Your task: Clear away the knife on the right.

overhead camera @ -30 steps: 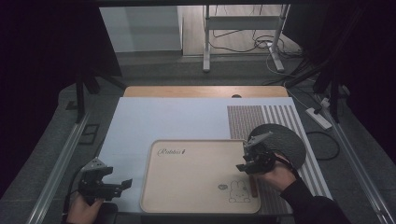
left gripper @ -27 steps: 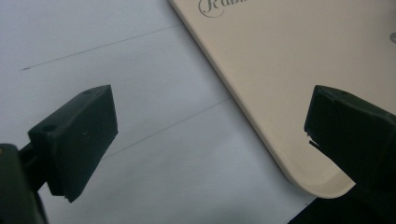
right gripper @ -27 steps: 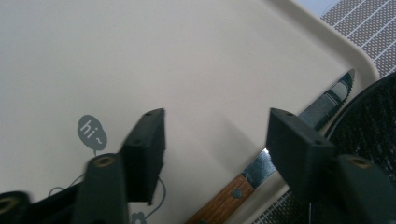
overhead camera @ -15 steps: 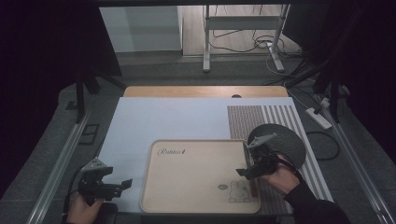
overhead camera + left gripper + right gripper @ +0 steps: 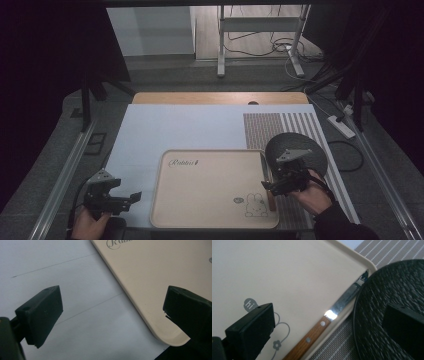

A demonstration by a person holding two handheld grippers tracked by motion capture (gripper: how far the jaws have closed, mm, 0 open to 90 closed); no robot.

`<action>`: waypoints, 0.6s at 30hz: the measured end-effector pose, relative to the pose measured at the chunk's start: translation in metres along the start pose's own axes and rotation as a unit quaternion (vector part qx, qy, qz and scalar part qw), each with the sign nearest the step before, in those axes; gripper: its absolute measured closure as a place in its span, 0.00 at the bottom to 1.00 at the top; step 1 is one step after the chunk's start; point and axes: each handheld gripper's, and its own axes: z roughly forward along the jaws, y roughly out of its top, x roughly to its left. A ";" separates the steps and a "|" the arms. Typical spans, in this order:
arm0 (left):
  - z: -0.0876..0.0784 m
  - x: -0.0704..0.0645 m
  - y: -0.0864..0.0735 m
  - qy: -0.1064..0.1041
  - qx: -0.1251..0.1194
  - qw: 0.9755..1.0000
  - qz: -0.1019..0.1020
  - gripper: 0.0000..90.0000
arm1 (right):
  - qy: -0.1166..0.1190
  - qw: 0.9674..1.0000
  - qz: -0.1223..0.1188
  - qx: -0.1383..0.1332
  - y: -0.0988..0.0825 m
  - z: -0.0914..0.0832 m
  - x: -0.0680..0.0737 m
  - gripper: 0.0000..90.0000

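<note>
Right claw [image 5: 271, 186] just opened above knife [image 5: 325, 320] on tray [image 5: 210, 200]

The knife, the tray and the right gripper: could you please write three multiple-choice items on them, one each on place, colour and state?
1. Where does the knife lie?
A. along the tray's right rim
B. on the black mat
C. in the left gripper

2. What colour is the tray?
A. blue
B. cream
C. red

3. How does the right gripper stand?
A. shut on the knife
B. shut on the tray's rim
C. open, holding nothing

Answers: 1 A, it lies inside the rim beside the round black mat; 2 B, a cream surface with a rabbit print; 3 C, its jaws have just been opening, apart above the knife.
</note>
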 end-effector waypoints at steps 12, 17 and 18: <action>0.000 0.000 0.000 0.000 -0.001 1.000 0.000 0.04 | -0.023 0.999 0.033 -0.019 -0.024 -0.021 -0.006 0.00; 0.000 0.000 0.000 0.000 -0.001 1.000 -0.001 0.04 | -0.032 0.998 0.044 -0.026 -0.033 -0.030 -0.008 0.00; 0.000 0.000 0.000 0.000 -0.001 1.000 -0.001 0.04 | -0.033 0.998 0.045 -0.026 -0.034 -0.032 -0.008 0.00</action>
